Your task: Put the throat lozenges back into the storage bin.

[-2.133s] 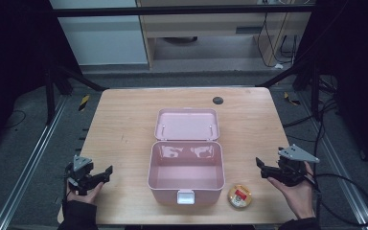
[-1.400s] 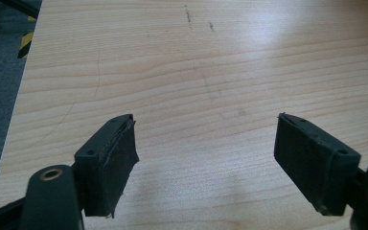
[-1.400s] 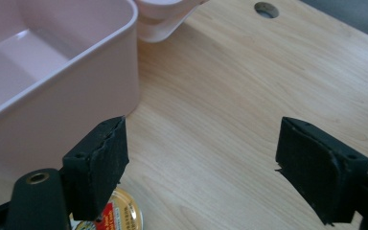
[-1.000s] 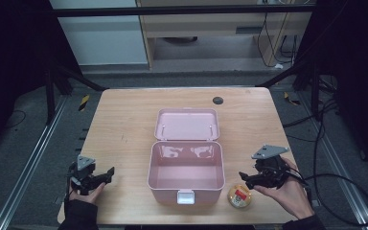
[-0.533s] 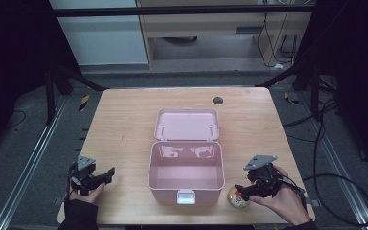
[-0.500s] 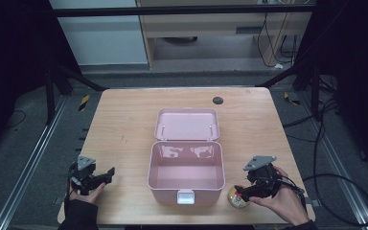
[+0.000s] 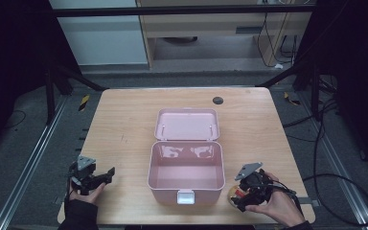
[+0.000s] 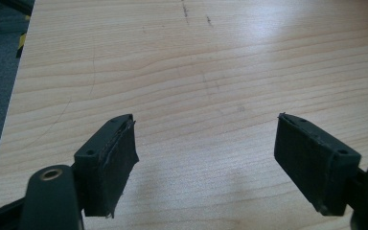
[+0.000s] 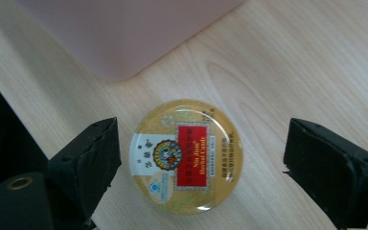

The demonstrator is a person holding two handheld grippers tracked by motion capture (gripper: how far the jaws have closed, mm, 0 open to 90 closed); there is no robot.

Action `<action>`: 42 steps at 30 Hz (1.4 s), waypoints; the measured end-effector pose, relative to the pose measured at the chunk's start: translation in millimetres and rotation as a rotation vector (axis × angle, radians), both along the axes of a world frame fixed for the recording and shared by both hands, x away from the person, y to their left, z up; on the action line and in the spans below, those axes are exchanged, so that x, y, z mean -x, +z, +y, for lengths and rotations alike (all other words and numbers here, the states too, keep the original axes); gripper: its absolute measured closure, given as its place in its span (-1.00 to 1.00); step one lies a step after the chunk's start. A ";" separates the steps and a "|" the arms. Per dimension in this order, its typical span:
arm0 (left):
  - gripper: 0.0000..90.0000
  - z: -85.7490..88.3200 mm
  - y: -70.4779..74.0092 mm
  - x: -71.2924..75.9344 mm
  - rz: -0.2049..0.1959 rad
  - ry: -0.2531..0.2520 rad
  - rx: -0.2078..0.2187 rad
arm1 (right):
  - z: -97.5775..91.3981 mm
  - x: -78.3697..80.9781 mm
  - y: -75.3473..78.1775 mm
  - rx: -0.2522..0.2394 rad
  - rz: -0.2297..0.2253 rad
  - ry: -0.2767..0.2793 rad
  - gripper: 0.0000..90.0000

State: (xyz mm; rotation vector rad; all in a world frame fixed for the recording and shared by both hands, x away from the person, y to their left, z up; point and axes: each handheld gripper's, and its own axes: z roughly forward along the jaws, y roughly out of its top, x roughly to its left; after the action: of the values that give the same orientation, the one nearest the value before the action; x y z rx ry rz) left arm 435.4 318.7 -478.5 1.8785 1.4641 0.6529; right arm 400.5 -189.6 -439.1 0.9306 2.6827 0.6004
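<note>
the round tin [image 9: 187,155] is being framed between the spread jaws of the right hand-held gripper [image 9: 199,165], flat on the counter [image 7: 124,124] just beside the near right corner of the open pink box [image 7: 186,167]; being round, no long axis is being offered. the left hand-held gripper [image 8: 203,158], also spread, is being held well apart over bare wood. dark floor is surrounding the counter.

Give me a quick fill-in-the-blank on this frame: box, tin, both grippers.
1. The pink box sits with its lid ____.
2. The round tin lies between the jaws of the ____ gripper.
3. The jaws of the left gripper stand ____, with bare table between them.
4. The label band across the tin's lid is ____.

Missing words: open; right; open; red
</note>
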 end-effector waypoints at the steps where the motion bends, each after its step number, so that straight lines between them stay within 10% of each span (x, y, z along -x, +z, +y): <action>1: -0.52 -0.1 0.0 0.0 0.000 0.000 0.000 | 1.2 0.2 -1.3 0.005 0.006 0.010 -0.73; 42: -0.51 0.5 -0.3 -0.4 0.004 -0.002 -0.003 | 7.8 -11.7 -37.0 0.129 0.121 0.130 -0.55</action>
State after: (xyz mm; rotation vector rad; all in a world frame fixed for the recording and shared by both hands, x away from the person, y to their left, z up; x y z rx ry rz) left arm 435.9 319.2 -478.9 1.8842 1.4650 0.6510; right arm 412.2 -181.7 -476.1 0.7878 2.8677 0.4017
